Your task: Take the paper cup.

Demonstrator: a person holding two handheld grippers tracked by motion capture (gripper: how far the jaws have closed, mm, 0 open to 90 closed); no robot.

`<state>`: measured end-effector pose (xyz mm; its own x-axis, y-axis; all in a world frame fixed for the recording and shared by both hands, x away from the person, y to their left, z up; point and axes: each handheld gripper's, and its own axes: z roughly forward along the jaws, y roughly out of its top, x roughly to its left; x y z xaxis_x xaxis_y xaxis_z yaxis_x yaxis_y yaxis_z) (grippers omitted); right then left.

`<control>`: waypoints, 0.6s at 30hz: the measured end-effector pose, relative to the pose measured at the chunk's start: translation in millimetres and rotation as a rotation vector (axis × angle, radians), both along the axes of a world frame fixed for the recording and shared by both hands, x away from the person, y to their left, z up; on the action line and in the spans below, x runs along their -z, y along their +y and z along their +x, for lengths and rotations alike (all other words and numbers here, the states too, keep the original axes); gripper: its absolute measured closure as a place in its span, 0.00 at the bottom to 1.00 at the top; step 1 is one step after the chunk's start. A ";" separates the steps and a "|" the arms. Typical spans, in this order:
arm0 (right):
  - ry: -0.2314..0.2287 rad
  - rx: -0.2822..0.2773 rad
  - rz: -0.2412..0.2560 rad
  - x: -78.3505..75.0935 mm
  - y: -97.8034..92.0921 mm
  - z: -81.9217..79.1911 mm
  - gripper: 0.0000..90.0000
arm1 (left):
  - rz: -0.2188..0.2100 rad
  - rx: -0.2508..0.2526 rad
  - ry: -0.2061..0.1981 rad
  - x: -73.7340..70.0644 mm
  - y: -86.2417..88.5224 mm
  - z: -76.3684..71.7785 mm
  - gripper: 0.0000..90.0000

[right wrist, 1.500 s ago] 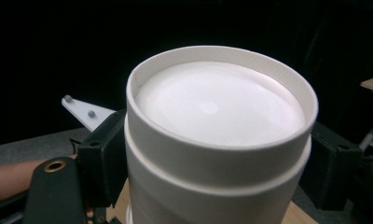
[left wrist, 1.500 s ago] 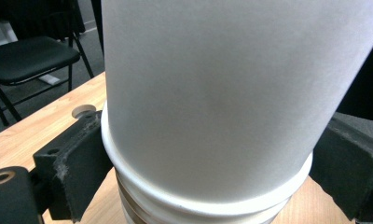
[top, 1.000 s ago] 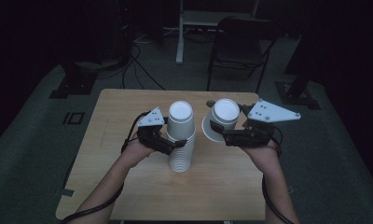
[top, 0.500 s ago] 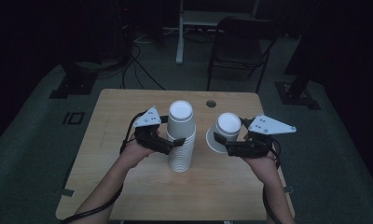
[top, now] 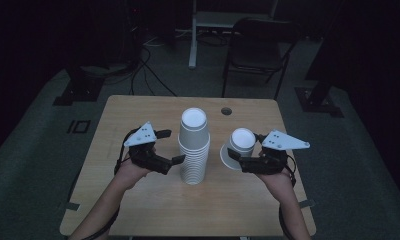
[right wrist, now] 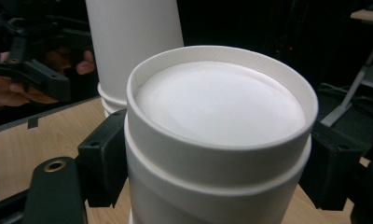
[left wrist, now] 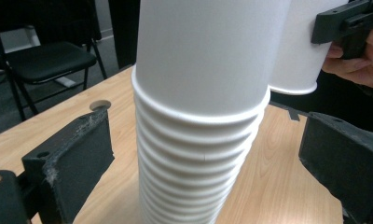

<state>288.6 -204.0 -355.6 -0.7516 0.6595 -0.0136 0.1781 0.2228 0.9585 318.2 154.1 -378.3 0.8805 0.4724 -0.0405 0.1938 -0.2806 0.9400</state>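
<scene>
A tall stack of upside-down white paper cups (top: pixel 193 150) stands in the middle of the wooden table (top: pixel 138 120). My left gripper (top: pixel 172 146) is open around the stack's lower part; in the left gripper view the stack (left wrist: pixel 198 116) rises between the jaws with a gap on each side. To the right of the stack, my right gripper (top: pixel 244 151) is shut on an upside-down white cup (top: pixel 239 145), held tilted just above the table. In the right gripper view this cup (right wrist: pixel 217 121) sits bottom-up between the jaws, with the stack (right wrist: pixel 133 42) behind it.
A round cable hole (top: pixel 226 111) lies near the table's far edge. Beyond the table stand a black folding chair (top: pixel 253 45) and a white desk leg (top: pixel 193 35). Cables (top: pixel 148 60) run over the dark floor at the back left.
My right gripper has carried its cup away from the stack, to the right and toward the near side. The left gripper and the stack have stayed in place.
</scene>
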 end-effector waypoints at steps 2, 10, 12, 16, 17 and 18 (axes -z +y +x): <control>0.003 0.000 -0.001 1.5 -0.1 0.0 0.24 | 0.000 -0.008 -0.005 3.1 1.6 -2.2 0.03; 0.017 0.000 -0.008 15.4 0.1 -5.7 0.24 | -0.008 0.026 0.023 28.4 1.6 -20.4 0.03; 0.022 -0.008 -0.003 18.1 -1.0 -6.5 0.24 | -0.012 0.034 0.029 35.5 0.8 -25.8 0.03; 0.032 -0.008 -0.004 26.0 -3.5 -11.1 0.24 | -0.007 0.048 0.054 53.5 -1.9 -38.6 0.03; 0.032 -0.008 -0.001 27.3 -4.1 -12.3 0.24 | -0.014 0.053 0.061 56.2 -2.9 -41.4 0.03; 0.034 -0.011 0.001 28.6 -4.7 -13.8 0.24 | -0.013 0.057 0.061 58.5 -4.3 -43.9 0.03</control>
<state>274.8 -208.8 -384.2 -0.7587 0.6513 0.0124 0.2081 0.2243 0.9521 274.2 149.8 -436.8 0.9015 0.4208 -0.1011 0.2354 -0.2808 0.9304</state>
